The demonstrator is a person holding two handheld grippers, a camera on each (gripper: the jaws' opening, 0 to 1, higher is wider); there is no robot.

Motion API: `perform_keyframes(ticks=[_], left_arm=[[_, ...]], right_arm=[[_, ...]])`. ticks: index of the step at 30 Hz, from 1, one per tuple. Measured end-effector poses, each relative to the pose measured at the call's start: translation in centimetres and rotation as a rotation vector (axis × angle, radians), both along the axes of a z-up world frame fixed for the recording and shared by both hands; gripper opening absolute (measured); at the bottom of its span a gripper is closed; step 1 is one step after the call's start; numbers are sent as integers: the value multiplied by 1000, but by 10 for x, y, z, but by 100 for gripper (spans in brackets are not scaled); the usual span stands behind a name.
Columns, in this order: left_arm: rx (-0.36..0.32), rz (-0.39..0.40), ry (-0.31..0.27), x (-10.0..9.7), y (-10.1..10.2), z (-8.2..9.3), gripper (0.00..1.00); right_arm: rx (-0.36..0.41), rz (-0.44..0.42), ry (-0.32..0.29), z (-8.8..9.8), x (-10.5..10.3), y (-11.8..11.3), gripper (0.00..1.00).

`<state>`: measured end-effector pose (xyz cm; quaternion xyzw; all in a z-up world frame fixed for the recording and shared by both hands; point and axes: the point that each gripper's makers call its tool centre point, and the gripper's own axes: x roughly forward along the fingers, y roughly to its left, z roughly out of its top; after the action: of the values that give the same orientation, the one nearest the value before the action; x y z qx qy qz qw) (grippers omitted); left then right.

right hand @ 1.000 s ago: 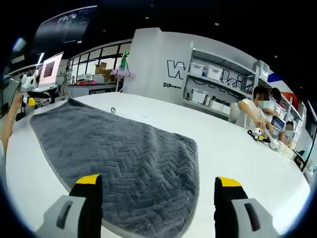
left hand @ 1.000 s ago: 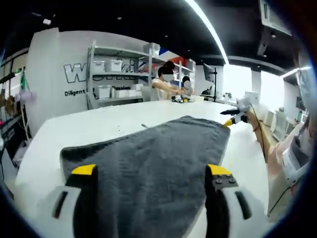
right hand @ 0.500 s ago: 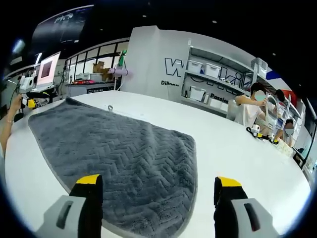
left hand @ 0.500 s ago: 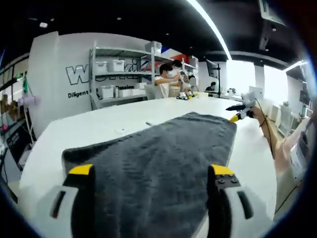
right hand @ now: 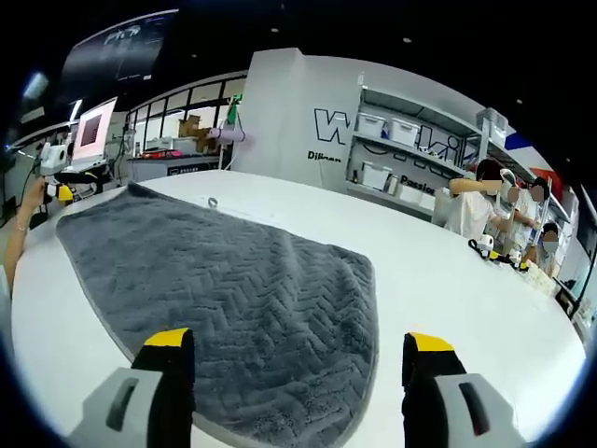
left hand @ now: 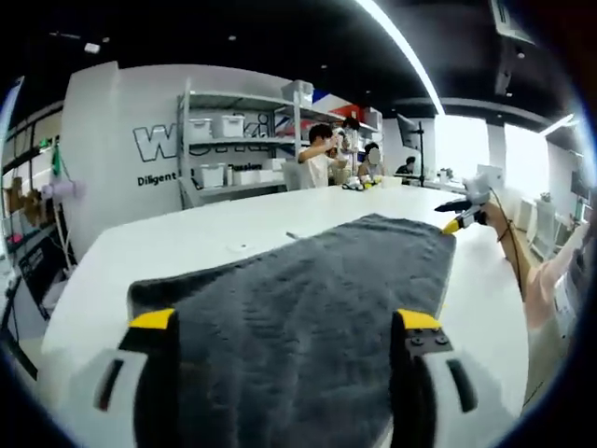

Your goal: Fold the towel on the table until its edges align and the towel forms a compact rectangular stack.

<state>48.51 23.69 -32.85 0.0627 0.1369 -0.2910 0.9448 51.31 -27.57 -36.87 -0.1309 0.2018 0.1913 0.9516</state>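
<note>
A dark grey towel [left hand: 308,289] with a herringbone weave lies spread flat on the white table [left hand: 187,238]. In the left gripper view my left gripper [left hand: 285,322] is open, its yellow-tipped jaws wide apart over the towel's near end. Beyond the towel's far right corner, a hand holds the right gripper [left hand: 459,215]. The right gripper view has the same towel [right hand: 224,280] running from the near edge to the far left. My right gripper [right hand: 298,341] is open above its near end, holding nothing. The left gripper [right hand: 54,177] sits small at the towel's far left corner.
Bare white tabletop [right hand: 448,280] stretches to the right of the towel. A small ring-like item [right hand: 213,203] lies on the table just past the towel. People [right hand: 485,205] work at the table's far end, in front of shelves with white bins [right hand: 392,154]. A monitor [right hand: 93,126] stands far left.
The left gripper view has shifted a little, so the towel sits slightly more to the right. The towel lies as before. Both grippers stay open.
</note>
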Motion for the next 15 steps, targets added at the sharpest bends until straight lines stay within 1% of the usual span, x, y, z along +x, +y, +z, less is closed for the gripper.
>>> perform_keyframes(ticks=[3,7,10,15], left_arm=[[-15,4,-9,4,0,0,99],[-63,-23,4,3,-6,1,99],[-65,-6,-8,5,-2,3,99],[-55,25,-21,7,4,5,99]], right_arm=[[-2,4,3,-1,0,1,96],[-2,5,-2,1,-1,0,96],[6,4,-6,2,-1,0,96],[4,10,10,-2,0,2,95]])
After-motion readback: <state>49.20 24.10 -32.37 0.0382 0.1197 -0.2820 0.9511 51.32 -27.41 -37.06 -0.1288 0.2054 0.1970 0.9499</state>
